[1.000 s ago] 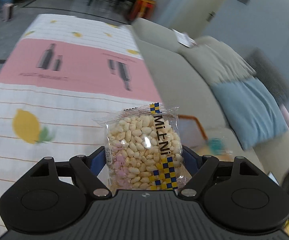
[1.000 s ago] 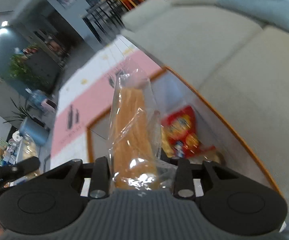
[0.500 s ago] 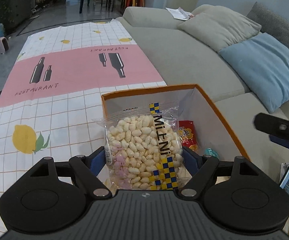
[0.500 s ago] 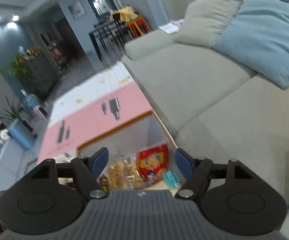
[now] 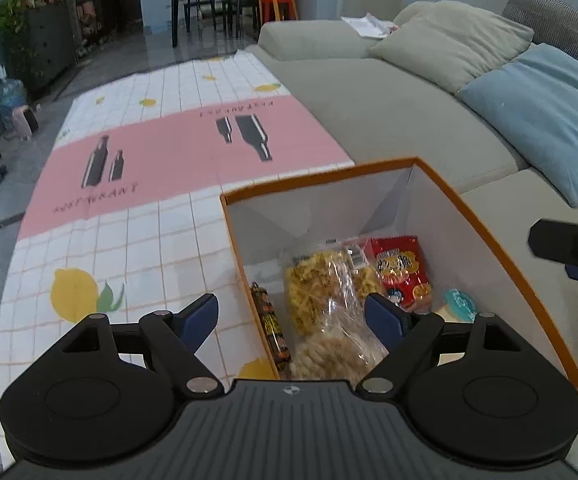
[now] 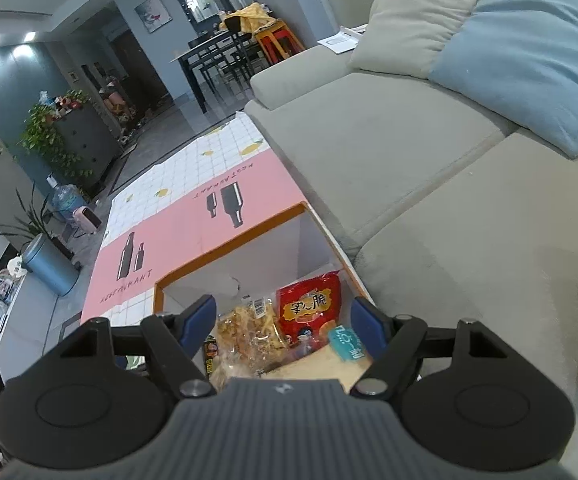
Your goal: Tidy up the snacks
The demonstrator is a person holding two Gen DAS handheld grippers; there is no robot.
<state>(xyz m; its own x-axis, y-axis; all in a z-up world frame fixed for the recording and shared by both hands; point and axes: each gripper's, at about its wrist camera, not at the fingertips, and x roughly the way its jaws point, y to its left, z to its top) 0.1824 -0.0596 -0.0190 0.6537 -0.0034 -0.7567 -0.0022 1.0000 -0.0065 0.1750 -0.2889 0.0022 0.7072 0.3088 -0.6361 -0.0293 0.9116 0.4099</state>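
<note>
Left claw (image 5: 291,316) opening wide, nothing pinched between the blue pads (image 5: 197,316); hanging straddling the near left wall of the orange-rimmed storage box (image 5: 485,224). Right claw (image 6: 283,320) spread about halfway, likewise empty, poised over the same box from the sofa side.

Directly beyond the left claw, inside the box: clear bag of twisted fried snacks (image 5: 321,280) at 12 o'clock, a paler puffed pack (image 5: 333,350) lying nearest, partly under it. Dark sausage stick (image 5: 269,324) at 11 o'clock against the left wall. Red chip packet (image 5: 401,268) at 1 o'clock, small teal packet (image 5: 459,300) at 2 o'clock.

Farther out, the patterned picnic mat (image 5: 149,184) at 10 to 12 o'clock, showing no loose snacks in either view; grey sofa (image 5: 369,96) at 1 to 3 o'clock.

Judged well advanced, perhaps finished: every visible snack already in the box. Whether more wait out of frame cannot be told.
</note>
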